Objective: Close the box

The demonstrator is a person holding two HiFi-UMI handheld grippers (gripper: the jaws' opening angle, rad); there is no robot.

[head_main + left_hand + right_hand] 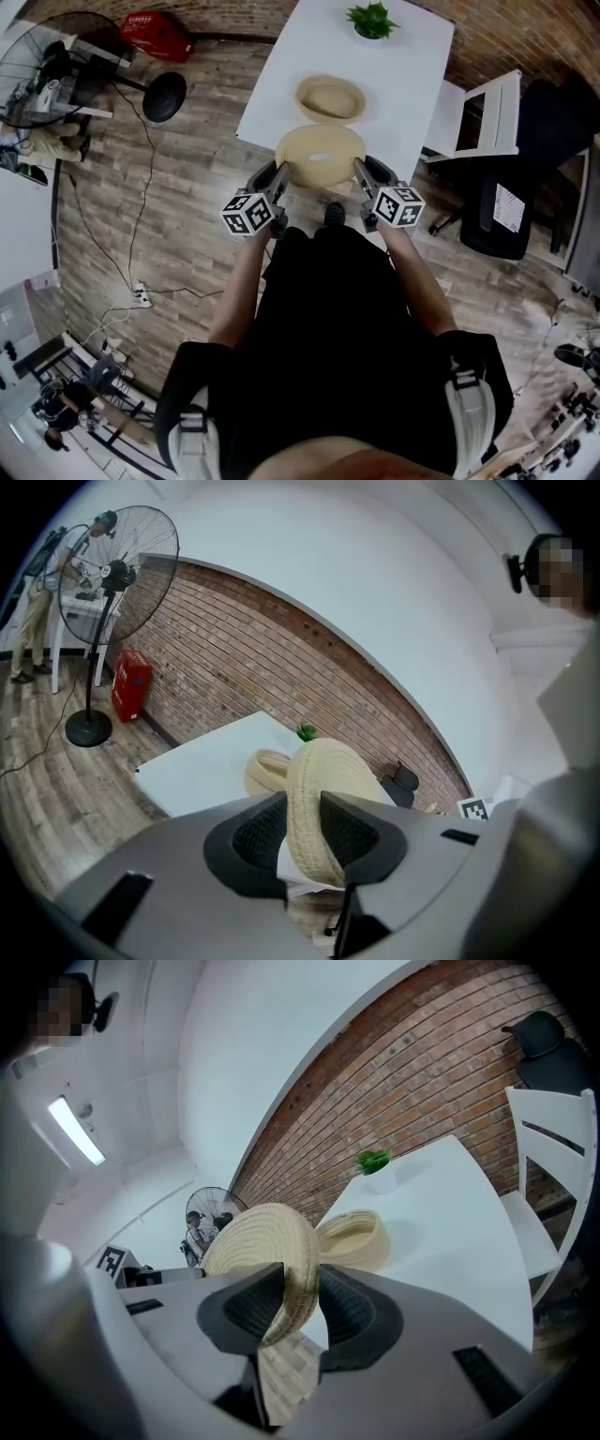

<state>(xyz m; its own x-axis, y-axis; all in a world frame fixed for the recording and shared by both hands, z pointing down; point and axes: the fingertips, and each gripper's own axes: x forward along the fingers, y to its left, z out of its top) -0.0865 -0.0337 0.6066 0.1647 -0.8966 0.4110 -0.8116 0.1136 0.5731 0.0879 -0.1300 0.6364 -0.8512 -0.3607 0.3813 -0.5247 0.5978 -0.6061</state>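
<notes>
1. Black clothing on my torso (328, 319) is filling the lower middle of the head view, and both my forearms are reaching up toward the centre of the frame.
2. My left gripper (280, 174) is clenching the left edge of the woven lid (320, 155). In the left gripper view the rim is standing edge-on at frame centre, with both pads pressing on it.
3. My right gripper (360, 171) is grasping the opposite, right edge of the same lid. In the right gripper view the rim is likewise being pinched between the two pads.
4. Between the grippers, the lid is lying roughly level at the centre of the head view, overlapping the near edge of the white table (394, 56). I cannot tell whether it is touching the tabletop.
5. Just above the lid in that frame, the woven box (330, 98) is sitting on the table with its mouth showing uncovered, apart from the lid.
6. At top centre, a small green plant (372, 19) is standing on the table's far end.
7. On the floor at the upper left, a standing fan (56, 66) is showing with a red container (155, 36) near it, and a white chair (487, 112) is standing beside the table at the right.
</notes>
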